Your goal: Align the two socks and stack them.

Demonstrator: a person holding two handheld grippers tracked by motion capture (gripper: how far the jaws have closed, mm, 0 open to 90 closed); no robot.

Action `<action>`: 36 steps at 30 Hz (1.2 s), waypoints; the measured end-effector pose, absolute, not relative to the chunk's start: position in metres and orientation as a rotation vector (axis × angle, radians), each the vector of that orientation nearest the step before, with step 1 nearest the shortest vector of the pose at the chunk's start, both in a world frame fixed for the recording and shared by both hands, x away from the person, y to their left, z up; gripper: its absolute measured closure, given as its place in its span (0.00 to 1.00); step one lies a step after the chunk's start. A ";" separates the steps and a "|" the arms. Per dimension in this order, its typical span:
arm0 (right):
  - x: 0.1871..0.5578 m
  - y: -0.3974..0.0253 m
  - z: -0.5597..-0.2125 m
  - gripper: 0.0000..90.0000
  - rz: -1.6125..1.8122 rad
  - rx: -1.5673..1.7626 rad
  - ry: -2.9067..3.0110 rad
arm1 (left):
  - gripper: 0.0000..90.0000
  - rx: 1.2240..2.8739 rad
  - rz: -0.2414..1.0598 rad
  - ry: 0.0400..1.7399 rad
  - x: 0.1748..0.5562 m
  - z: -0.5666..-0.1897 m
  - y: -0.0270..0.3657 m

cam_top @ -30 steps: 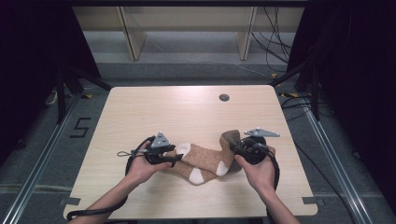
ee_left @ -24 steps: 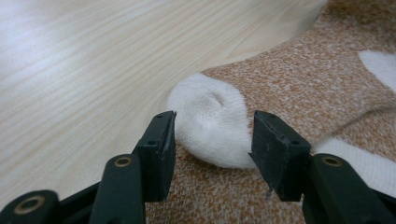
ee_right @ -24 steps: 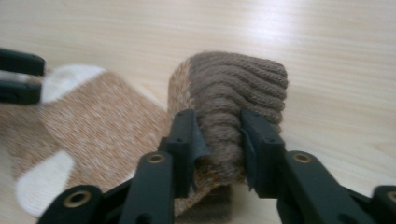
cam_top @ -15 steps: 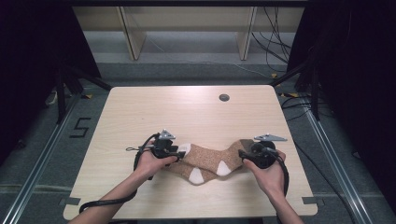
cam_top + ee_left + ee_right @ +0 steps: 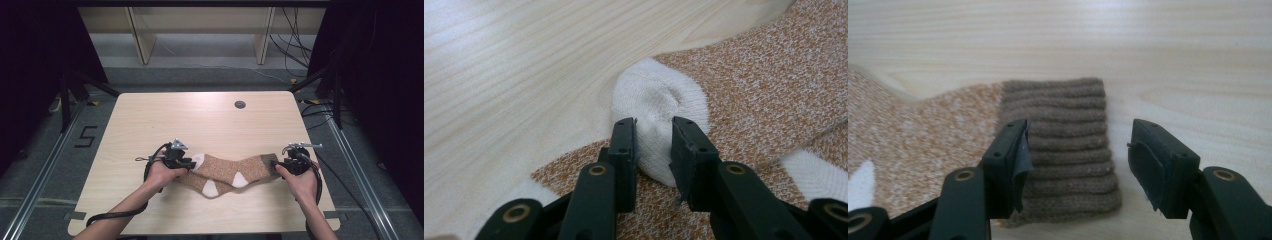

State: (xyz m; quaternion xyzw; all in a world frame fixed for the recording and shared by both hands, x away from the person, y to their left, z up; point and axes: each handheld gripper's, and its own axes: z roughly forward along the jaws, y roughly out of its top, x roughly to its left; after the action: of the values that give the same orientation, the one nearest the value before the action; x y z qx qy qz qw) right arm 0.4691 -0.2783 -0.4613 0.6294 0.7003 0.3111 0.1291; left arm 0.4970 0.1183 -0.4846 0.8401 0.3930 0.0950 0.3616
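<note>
Two orange-brown speckled socks with white toes and heels lie overlapped on the wooden table (image 5: 200, 120) near its front edge. The upper sock (image 5: 235, 167) lies stretched flat from left to right. My left gripper (image 5: 191, 162) is shut on its white toe (image 5: 654, 100), the fabric pinched between the jaws of the left gripper (image 5: 654, 145). My right gripper (image 5: 281, 165) sits at the other end, over the brown ribbed cuff (image 5: 1063, 115). The right gripper (image 5: 1080, 137) stands open, one jaw above the cuff and the other above bare wood. The lower sock (image 5: 210, 186) peeks out underneath.
A small round cable hole (image 5: 240, 104) sits near the table's far edge. Bare wood (image 5: 165, 125) spreads behind the socks. Past the far edge are wooden shelf legs (image 5: 140, 35), and cables (image 5: 300, 40) trail on the floor at the right.
The right gripper carried the cuff rightward and down, stretching the bunched sock flat, and its jaws now stand open. The left gripper stayed clamped on the toe.
</note>
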 end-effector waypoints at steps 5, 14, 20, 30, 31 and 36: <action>0.474 -0.282 -0.470 0.50 0.920 1.889 2.034 | 0.86 2.177 0.259 0.990 0.496 -0.484 0.116; 0.475 -0.283 -0.481 0.70 0.896 1.907 2.104 | 0.94 2.184 0.257 0.972 0.495 -0.483 0.117; 0.474 -0.282 -0.476 0.86 0.897 1.943 2.049 | 0.96 2.156 0.237 0.978 0.495 -0.481 0.119; 0.470 -0.286 -0.464 0.90 0.971 1.747 2.070 | 0.96 2.113 0.242 0.955 0.491 -0.467 0.123; 0.469 -0.286 -0.460 0.90 0.948 1.738 2.078 | 0.97 2.104 0.244 0.956 0.490 -0.465 0.123; 0.463 -0.281 -0.442 0.91 0.990 1.739 2.057 | 0.97 2.078 0.230 0.930 0.485 -0.451 0.127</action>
State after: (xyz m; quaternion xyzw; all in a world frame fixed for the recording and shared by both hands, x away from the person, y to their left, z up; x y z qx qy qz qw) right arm 0.4631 -0.2806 -0.4423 0.6005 0.7102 0.3417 0.1353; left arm 0.4846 0.1267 -0.4508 0.8267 0.3700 0.0916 0.4138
